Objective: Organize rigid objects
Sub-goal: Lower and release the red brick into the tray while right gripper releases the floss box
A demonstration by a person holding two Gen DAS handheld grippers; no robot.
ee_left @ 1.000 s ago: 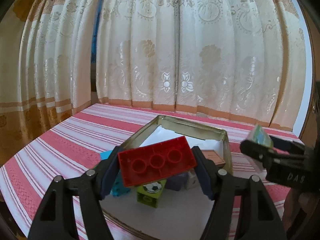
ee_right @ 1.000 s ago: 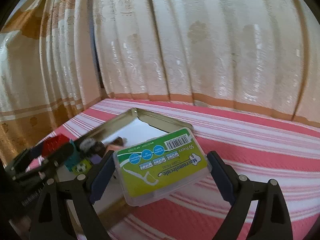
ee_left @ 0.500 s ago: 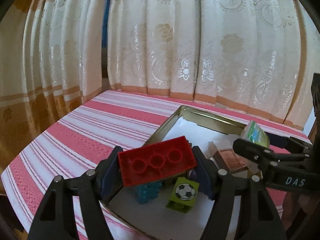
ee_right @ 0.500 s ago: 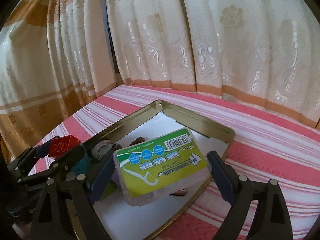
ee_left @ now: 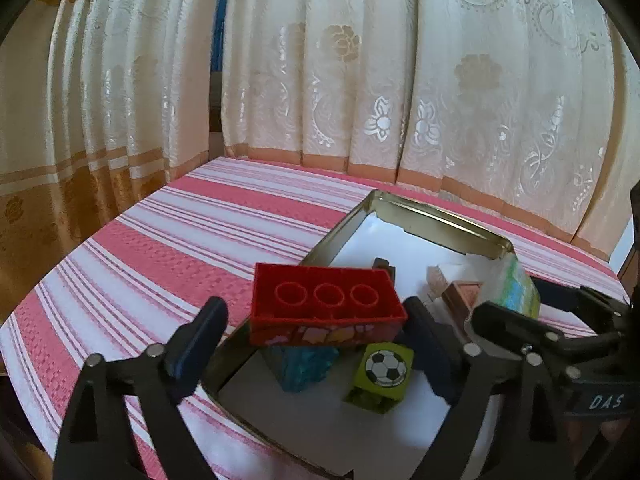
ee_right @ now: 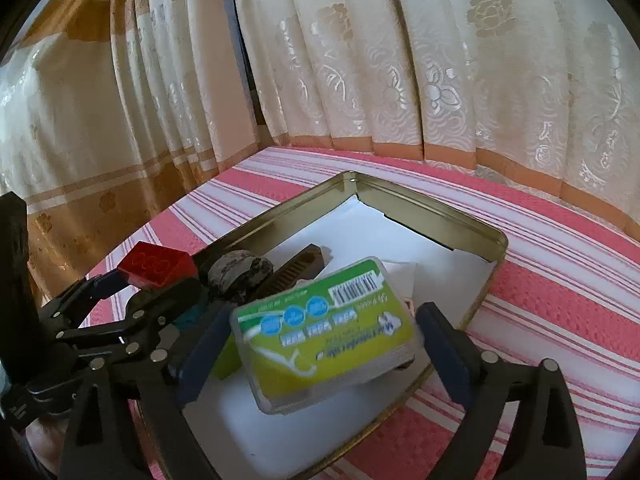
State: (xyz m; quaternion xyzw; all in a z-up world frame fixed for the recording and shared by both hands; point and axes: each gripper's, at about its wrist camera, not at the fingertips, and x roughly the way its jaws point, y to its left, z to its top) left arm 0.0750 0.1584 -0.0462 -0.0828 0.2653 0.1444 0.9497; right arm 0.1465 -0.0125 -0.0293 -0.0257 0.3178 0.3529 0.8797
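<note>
A: Where's your red plastic building brick point(ee_left: 326, 307)?

B: Between the spread fingers of your left tool point(ee_left: 312, 336), which have just been opening; it sits loose over the shallow gold metal tin point(ee_left: 440, 222), above a teal block point(ee_left: 306, 364) and a green football cube point(ee_left: 382, 374).

A: And your right tool point(ee_right: 320, 344)?

B: Its jaws have just been widening too; the blurred clear plastic box with a green label point(ee_right: 324, 330) is clear of both pads, over the tin's white floor. The tin rests on the pink-striped worktop point(ee_left: 160, 252).

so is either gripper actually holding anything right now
No. Both have just opened: the red brick sits free between the left gripper pads, the green box loose in the right gripper.
</note>
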